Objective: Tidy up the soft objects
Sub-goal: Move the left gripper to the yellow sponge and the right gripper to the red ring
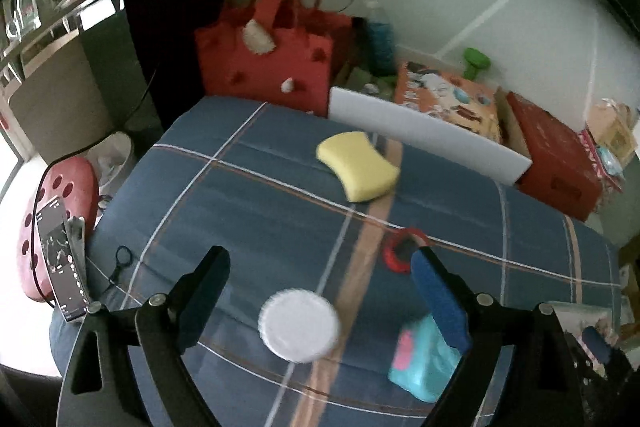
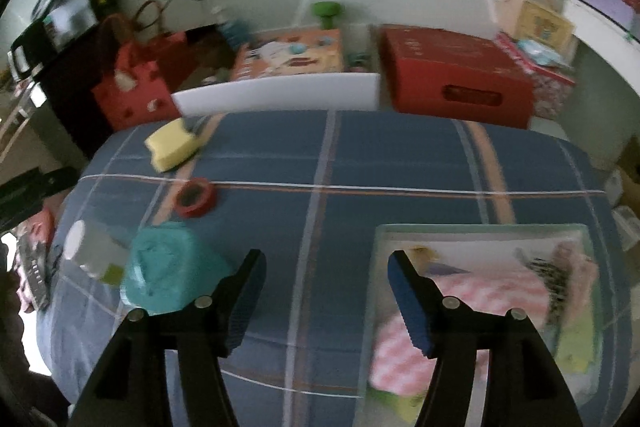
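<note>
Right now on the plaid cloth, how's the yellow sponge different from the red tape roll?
The yellow sponge is a solid, waisted block; the red tape roll is a ring with a dark open centre. The sponge is clearly the larger of the two. The sponge lies farther back near the white board; the tape roll sits nearer the middle. Both rest loose on the cloth, untouched.

Yellow sponge [image 1: 358, 165] flat on plaid cloth nr far edge; pink checked cloth [image 2: 460, 311] (crumpled) in clear tray [image 2: 480, 229].

red felt bag [image 1: 264, 67] and red box [image 2: 456, 79] behind the bed.
</note>
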The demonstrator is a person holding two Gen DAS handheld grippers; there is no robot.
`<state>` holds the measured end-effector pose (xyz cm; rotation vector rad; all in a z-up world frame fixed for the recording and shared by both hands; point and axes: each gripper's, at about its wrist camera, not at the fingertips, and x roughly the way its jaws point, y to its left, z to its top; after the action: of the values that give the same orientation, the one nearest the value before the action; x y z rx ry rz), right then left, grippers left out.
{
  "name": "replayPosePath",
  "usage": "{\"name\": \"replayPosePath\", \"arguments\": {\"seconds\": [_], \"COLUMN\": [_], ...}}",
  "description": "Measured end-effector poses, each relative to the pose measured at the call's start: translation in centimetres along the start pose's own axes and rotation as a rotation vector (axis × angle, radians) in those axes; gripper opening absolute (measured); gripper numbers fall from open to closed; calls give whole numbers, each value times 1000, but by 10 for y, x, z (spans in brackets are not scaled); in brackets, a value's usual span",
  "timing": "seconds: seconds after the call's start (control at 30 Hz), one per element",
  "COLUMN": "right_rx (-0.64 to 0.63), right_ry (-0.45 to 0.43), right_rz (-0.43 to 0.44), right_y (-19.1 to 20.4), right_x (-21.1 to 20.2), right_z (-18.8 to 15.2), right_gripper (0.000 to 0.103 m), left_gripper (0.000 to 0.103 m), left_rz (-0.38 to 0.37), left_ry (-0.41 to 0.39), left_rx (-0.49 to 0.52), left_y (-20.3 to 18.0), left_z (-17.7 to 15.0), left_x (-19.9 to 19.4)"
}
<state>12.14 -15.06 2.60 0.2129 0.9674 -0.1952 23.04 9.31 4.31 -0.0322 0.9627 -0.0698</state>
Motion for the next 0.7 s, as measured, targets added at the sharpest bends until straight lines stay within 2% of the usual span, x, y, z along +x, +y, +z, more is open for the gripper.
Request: {"name": "replayPosePath", "arguments": {"seconds": [0.1, 0.23, 0.33, 0.47, 0.6, 0.7], "right_rx": [-29, -96, -141, -198, -184, -233], "right_ry": [17, 76, 144, 234, 322, 395], "right_rz": [29, 87, 133, 125, 173, 171], "right_y": [15, 37, 53, 71, 83, 100], "right_x": [6, 19, 35, 64, 95, 124], "right_z": [8, 32, 54, 75, 88, 92], "right_gripper": [67, 67, 67, 67, 67, 67], "left_gripper": [92, 92, 92, 92, 92, 92], "left_rz": [10, 15, -8, -59, -90, -94], "left_ry": [53, 85, 128, 191, 206, 247], "left_rx": [57, 134, 146, 129, 127, 114], "left_y": [9, 22, 33, 45, 45, 42], "left_z": [13, 36, 50, 69, 88, 96], "left_x": [16, 32, 46, 66, 81, 98]}}
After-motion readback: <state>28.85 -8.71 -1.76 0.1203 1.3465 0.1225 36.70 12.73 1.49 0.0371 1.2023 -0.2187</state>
